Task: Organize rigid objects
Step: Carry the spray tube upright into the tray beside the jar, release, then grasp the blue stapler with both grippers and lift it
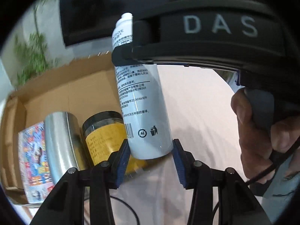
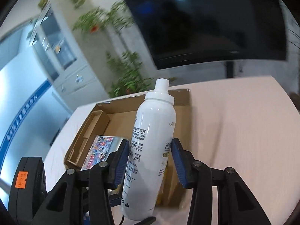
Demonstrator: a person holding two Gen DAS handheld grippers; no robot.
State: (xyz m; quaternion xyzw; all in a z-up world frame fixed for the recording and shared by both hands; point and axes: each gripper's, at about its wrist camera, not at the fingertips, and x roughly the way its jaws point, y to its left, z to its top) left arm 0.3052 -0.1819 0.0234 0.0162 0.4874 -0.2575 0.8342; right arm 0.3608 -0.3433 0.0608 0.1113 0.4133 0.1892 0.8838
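A white spray can (image 1: 144,112) with a white cap is in the air over the table, tilted. My left gripper (image 1: 151,161) is shut on its bottom end, blue pads against both sides. In the right wrist view the same spray can (image 2: 150,140) stands between the blue pads of my right gripper (image 2: 150,161), which is shut on its middle. That gripper's black body marked DAS (image 1: 215,28) crosses the can's upper part, held by a hand (image 1: 253,131). An open cardboard box (image 1: 56,93) lies below and left of the can.
In the box lie a steel cylinder (image 1: 60,140), a black-lidded jar with a yellow label (image 1: 103,136) and a colourful printed pack (image 1: 31,159). The box sits on a pale tablecloth (image 2: 234,131). A dark screen (image 2: 206,28) and plants (image 2: 127,75) stand behind.
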